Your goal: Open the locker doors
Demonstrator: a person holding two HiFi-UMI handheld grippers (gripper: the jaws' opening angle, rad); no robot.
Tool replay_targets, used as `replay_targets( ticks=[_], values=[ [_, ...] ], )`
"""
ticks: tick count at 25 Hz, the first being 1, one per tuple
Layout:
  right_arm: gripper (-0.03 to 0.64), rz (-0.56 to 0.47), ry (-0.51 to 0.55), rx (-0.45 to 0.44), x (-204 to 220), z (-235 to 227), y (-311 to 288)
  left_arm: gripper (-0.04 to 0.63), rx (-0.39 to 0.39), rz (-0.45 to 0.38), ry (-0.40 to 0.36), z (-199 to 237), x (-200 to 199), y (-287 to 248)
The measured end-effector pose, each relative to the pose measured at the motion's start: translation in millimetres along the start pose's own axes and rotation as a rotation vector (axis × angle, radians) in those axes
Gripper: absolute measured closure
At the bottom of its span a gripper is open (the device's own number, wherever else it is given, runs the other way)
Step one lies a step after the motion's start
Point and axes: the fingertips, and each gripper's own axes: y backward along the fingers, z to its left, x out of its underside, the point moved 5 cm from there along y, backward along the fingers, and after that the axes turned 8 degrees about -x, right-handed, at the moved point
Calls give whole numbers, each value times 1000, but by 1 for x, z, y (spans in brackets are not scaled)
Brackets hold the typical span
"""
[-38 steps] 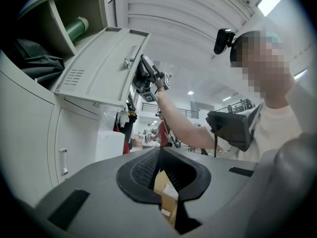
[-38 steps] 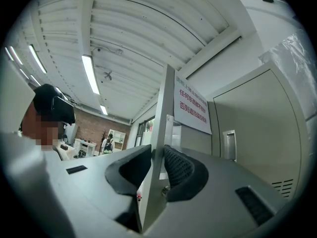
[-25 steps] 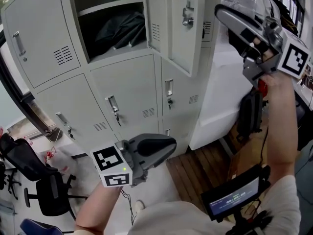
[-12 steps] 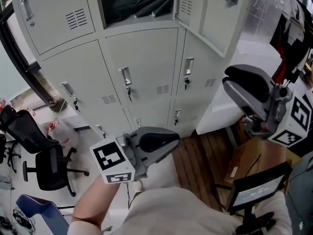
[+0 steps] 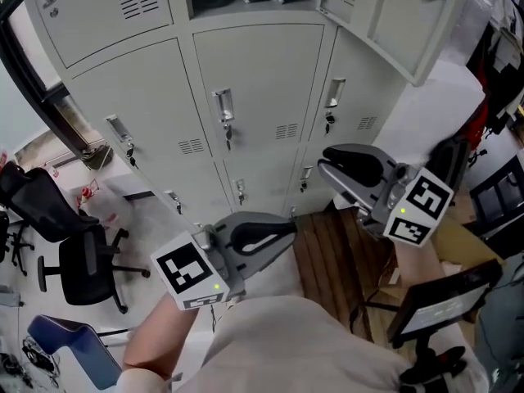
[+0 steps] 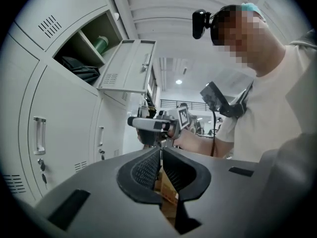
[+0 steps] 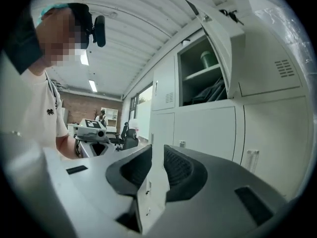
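Grey lockers [image 5: 262, 80] fill the top of the head view. One upper door [image 5: 393, 15] hangs open at the top right, with dark things on the shelf behind it [image 6: 79, 71]. The middle doors are closed, each with a handle [image 5: 223, 105]. My right gripper [image 5: 326, 160] hangs in front of the lower right lockers and touches nothing. Its jaws [image 7: 157, 150] stand a little apart; they have just been closing slightly, with nothing between them. My left gripper [image 5: 288, 229] is lower and to the left. In its own view the left gripper [image 6: 161, 150] is shut and empty.
Black office chairs [image 5: 74, 260] and a blue chair [image 5: 65, 342] stand at the left. A wooden pallet [image 5: 336, 260] lies on the floor below the lockers. A small screen on a stand [image 5: 442, 305] is at the lower right, and a white block [image 5: 442, 105] adjoins the lockers.
My right gripper has dropped from beside the open upper door to the level of the lower lockers. The left gripper sank a little. The head view has tilted down the locker front.
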Motion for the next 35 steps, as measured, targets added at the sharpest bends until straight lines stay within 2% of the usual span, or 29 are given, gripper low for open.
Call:
replay_targets(
  ticks=[8, 11, 13, 16, 25, 35],
  values=[
    [545, 138, -52, 39, 73, 0, -84, 581, -22, 39, 39, 23, 25, 25],
    [544, 158, -77, 85, 92, -6, -110, 581, -25, 42, 59, 30, 30, 35],
    [520, 157, -86, 117, 98, -10, -124, 581, -26, 45, 70, 35, 33, 42],
    [477, 149, -77, 164, 101, -18, -146, 581, -30, 48, 77, 44, 36, 54],
    [476, 111, -60, 325, 102, -49, -214, 581, -26, 58, 120, 69, 49, 89],
    [468, 78, -45, 472, 89, -88, -260, 581, 6, 69, 151, 99, 61, 136]
  ],
)
